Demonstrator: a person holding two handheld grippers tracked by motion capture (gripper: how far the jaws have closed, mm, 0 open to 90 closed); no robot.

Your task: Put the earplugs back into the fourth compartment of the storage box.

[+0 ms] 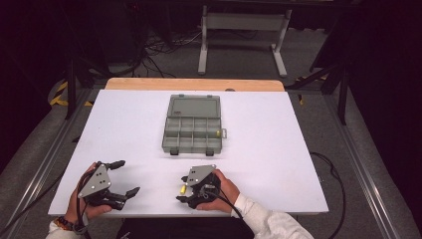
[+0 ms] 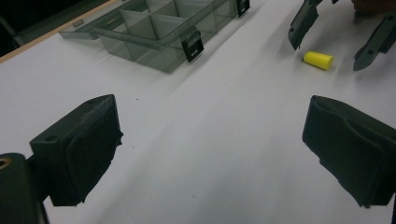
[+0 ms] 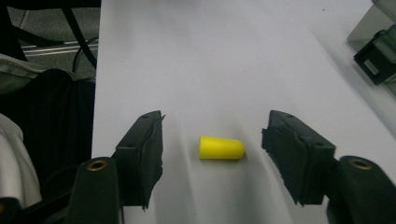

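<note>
Item 1, right gripper (image 1: 185, 191): sitting low at the near edge of the table, at about 6 o'clock from the table's middle in the high view. Its two black jaws are standing apart, gripping nothing. In the right gripper view (image 3: 212, 154) the jaws are flanking the yellow plug on either side, with bare table showing between each pad and the plug. The person's right hand (image 1: 224, 191) is wrapping the gripper body from behind, a white sleeve (image 1: 271, 221) trailing toward 5 o'clock.

Item 2, yellow plug (image 3: 221, 147): a small yellow cylinder with one rounded end, lying on its side on the table between the right gripper's jaws and touching neither. In the left gripper view it (image 2: 318, 60) is lying between the far-off tips of the right gripper (image 2: 329, 39). In the high view it (image 1: 183, 189) is showing as a yellow speck at that gripper's front.

Item 3, left gripper (image 1: 124, 179): resting at about 8 o'clock, well apart from the right one. Its jaws are spread wide and holding nothing; in the left gripper view (image 2: 210, 154) bare table is lying between them. The left hand (image 1: 84, 199) is gripping it from below.

Item 4, organiser box (image 1: 193, 124): a clear grey compartment case, lid lying open toward 12 o'clock, sitting near the table's middle, well apart from both grippers. One small yellow piece (image 1: 217, 133) is lying in a compartment at its 3 o'clock side. Black latches are showing on its near edge (image 2: 192, 45).

Item 5, table (image 1: 278, 149): a white surface bearing all the above, a wooden strip (image 1: 194, 83) running along its 12 o'clock edge.
</note>
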